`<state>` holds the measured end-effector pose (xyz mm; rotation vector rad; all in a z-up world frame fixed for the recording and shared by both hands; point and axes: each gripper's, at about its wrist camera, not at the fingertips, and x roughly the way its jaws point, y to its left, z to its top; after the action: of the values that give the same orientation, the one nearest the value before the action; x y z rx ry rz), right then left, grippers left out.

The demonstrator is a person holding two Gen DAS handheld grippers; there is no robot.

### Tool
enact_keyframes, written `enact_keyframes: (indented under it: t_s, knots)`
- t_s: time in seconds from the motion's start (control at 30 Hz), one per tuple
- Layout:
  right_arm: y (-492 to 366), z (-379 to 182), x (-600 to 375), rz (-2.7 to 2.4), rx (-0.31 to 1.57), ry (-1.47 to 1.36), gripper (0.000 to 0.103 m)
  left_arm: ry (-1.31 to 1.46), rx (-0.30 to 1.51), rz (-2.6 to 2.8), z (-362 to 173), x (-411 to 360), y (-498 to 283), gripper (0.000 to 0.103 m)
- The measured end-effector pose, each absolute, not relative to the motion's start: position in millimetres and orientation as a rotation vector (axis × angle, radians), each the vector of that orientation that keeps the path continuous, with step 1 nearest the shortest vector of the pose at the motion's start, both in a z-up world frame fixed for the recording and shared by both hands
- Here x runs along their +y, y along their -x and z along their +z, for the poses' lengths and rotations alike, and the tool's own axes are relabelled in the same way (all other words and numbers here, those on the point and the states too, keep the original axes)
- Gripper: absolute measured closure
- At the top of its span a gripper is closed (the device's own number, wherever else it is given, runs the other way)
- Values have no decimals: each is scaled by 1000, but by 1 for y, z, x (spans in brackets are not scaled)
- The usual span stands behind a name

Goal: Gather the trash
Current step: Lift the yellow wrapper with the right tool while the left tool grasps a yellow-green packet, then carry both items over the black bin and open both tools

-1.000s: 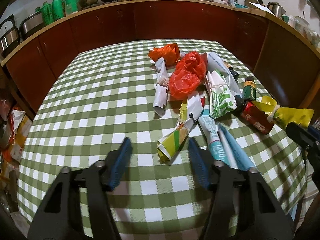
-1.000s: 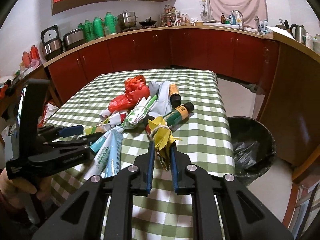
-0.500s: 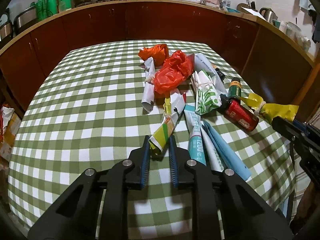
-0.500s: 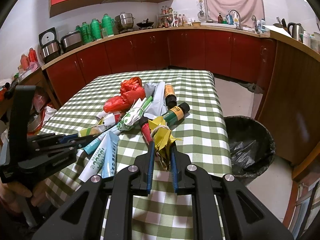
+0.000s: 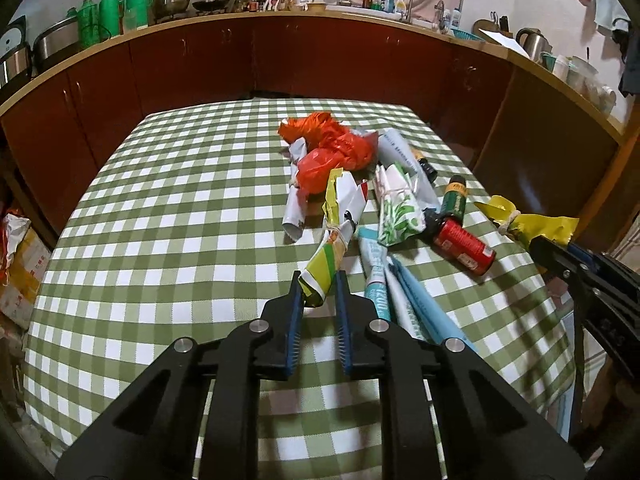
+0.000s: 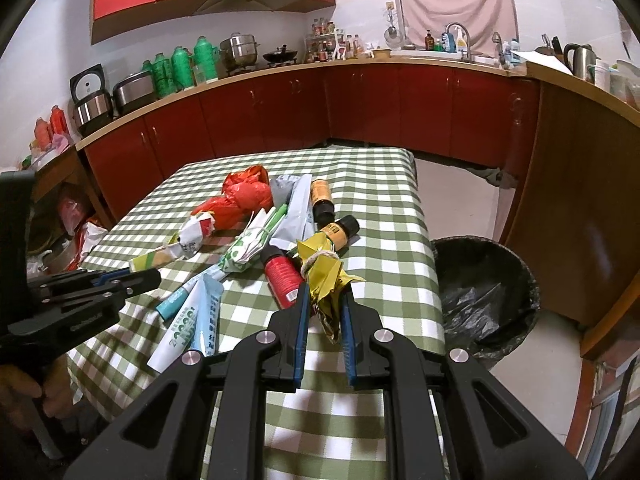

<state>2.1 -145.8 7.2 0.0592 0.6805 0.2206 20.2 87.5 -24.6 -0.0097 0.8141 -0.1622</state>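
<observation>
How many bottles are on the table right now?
3: a red bottle nearest the right gripper, a green bottle with a black cap behind it, an orange-labelled bottle farthest back. The trash pile could hide more.

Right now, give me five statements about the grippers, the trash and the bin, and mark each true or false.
1. The left gripper is shut on the green-and-yellow tied wrapper. True.
2. The right gripper is open and holds nothing. False: it is shut on the yellow tied wrapper.
3. The black-lined bin stands on the floor beside the table. True.
4. The red can stands upright. False: it lies on its side.
5. The orange plastic bags are already in the bin. False: they lie on the table.
</observation>
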Motion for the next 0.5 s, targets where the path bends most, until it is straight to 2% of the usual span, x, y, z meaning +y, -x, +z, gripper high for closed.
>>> enact_keyframes:
  t_s: [0.5]
  knots:
    - [-16, 16, -184, 104, 631, -78, 87, 3, 780, -213, -9, 50, -29, 88]
